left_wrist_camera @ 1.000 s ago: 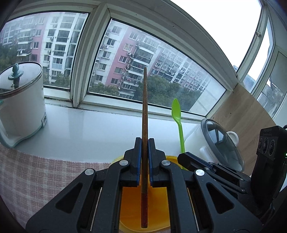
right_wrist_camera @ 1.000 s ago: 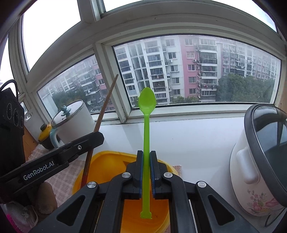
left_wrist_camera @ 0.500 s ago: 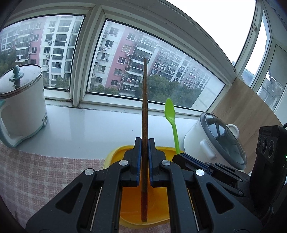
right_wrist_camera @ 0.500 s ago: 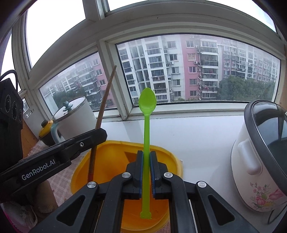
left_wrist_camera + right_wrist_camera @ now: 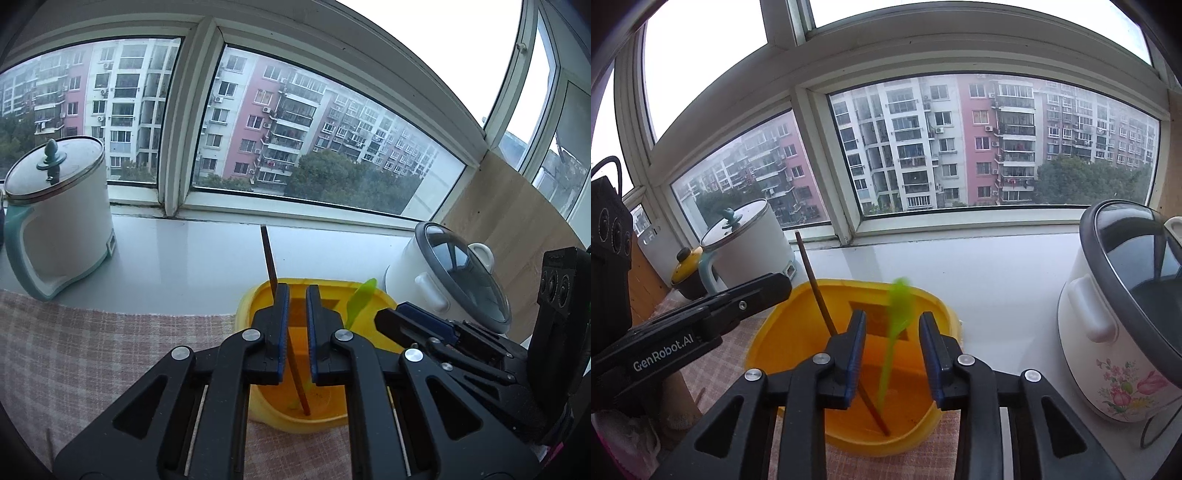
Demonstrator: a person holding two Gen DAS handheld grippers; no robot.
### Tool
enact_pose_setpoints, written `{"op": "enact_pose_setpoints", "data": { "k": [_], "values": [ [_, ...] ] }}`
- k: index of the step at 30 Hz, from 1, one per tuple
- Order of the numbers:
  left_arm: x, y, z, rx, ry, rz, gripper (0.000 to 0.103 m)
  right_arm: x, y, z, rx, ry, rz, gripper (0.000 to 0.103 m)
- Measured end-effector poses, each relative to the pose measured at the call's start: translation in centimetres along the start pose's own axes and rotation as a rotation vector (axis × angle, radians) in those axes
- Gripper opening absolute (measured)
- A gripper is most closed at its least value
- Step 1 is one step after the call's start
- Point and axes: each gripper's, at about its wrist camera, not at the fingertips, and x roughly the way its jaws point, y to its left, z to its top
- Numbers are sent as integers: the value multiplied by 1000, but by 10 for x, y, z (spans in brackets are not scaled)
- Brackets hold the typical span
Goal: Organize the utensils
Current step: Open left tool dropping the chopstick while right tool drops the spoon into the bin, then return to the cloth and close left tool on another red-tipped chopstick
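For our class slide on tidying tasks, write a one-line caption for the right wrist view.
Open right gripper above a yellow bin holding a blurred green spoon and a brown chopstick.

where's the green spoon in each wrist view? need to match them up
Left wrist: green spoon right of the left gripper, leaning in the yellow container.
Right wrist: green spoon, blurred, between the open fingers of the right gripper.
Shared landmark: brown chopstick in the container.

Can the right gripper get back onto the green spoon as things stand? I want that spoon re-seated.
Probably yes. The right gripper is open, and the green spoon, blurred, stands in the gap between its jaws inside the yellow container. The brown chopstick leans left of that gap, so closing should clear it.
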Motion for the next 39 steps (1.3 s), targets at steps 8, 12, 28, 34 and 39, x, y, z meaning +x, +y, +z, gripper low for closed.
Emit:
{"op": "enact_pose_setpoints", "data": {
  "k": [8,12,28,34,39],
  "values": [
    [-26,3,-3,26,-3,27,6,-17,9,-1,-7,-13,-9,31],
    [-42,7,-6,39,5,38,6,-28,16,-5,-12,-17,-9,37],
    [-130,87,-39,69,92,134,6,-69,73,-40,-114,2,42,68],
    [-166,130,-53,55,123,182,7,-65,103,-61,-168,43,68,68],
    [-187,160,-72,30,151,207,7,-57,119,-80,-173,108,93,68]
  ]
}}
